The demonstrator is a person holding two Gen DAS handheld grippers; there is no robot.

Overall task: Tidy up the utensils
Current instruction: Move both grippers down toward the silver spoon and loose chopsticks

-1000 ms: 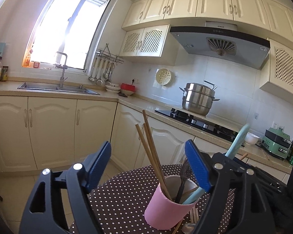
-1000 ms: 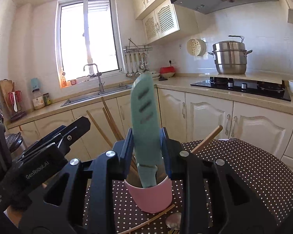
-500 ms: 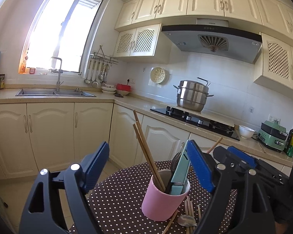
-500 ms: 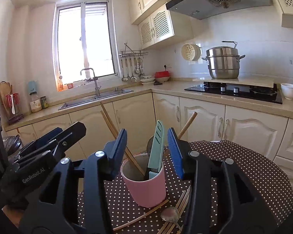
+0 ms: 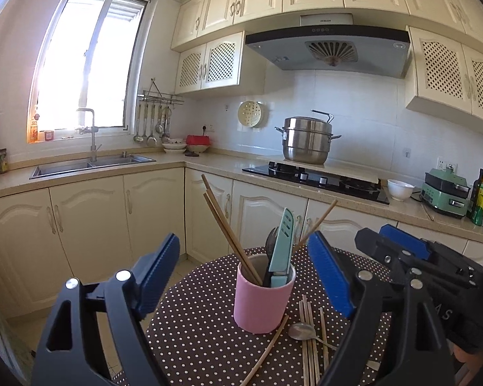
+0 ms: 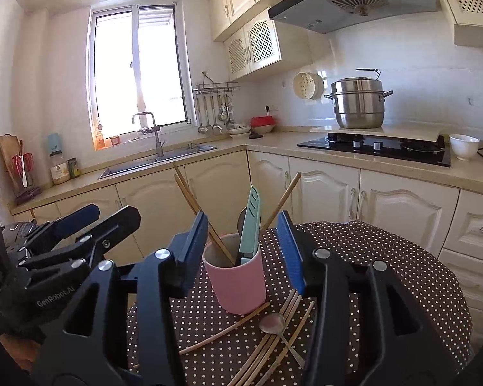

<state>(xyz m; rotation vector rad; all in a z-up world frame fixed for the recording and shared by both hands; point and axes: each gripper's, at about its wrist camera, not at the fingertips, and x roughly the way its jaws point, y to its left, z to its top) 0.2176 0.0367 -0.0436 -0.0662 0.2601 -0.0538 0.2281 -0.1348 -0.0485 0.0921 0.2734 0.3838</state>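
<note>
Released since a second ago, the teal knife (image 6: 250, 225) stands in the pink cup (image 6: 238, 284), and my right gripper (image 6: 244, 251), its jaws just opened, is empty. My left gripper (image 5: 248, 271) gapes wide, empty. Chopsticks (image 6: 273, 337) lie at the cup's five o'clock.

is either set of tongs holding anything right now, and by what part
Nothing is held. Left tongs and right tongs are open; the teal knife stands free in the pink cup.

The pink cup (image 6: 238, 284) looks smooth and matt, like ceramic or plastic, and holds wooden chopsticks (image 6: 194, 207) and a teal knife (image 6: 250, 225) with a matt plastic look. At 5 o'clock from the cup, more pale wooden chopsticks (image 6: 273, 331) and a shiny metal spoon (image 6: 272, 323) lie on the brown polka-dot cloth (image 6: 386, 257). Each hand-held gripper has matt black plastic arms with ribbed blue pads (image 6: 288, 247).
</note>
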